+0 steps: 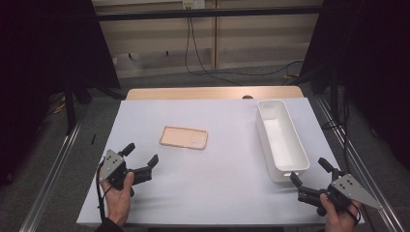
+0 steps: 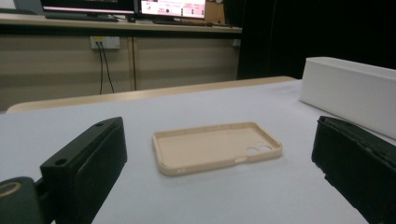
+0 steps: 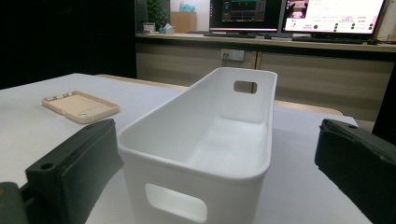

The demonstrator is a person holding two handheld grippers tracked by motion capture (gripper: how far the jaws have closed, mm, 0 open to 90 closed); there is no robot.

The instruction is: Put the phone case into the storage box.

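Phone case (image 1: 183, 137), beige and lying flat with its hollow side up, sits on a pale surface (image 1: 212, 183) ahead of the left gripper (image 1: 141, 158). In the left gripper view the case (image 2: 217, 147) lies between the two black fingers (image 2: 86, 170) and beyond their tips, apart from both, with its camera cut-outs nearer the right-hand finger. The left gripper's fingers are spread wide and hold nothing.

A long white bin (image 1: 282, 140) stands upright on the surface, well apart from the case. Its near short end lies just beyond the right gripper (image 1: 309, 175). In the right gripper view the bin (image 3: 205, 140) stands between the fingers (image 3: 74, 170), its near wall with a handle slot close to the finger on the left side, though contact cannot be judged. These fingers too are spread wide and grasp nothing. The bin is hollow and white inside, with a second handle slot in its far wall. The case (image 3: 80, 107) lies beyond the left-side finger in this view, farther off on the surface.

From the high view, a hand (image 1: 117, 198) holds the left gripper near the surface's near edge, and another hand (image 1: 339, 216) holds the right gripper at the near corner. Each gripper carries a grey three-cornered plate.

Beyond the surface, monitors (image 3: 299, 16) glow on a far counter.
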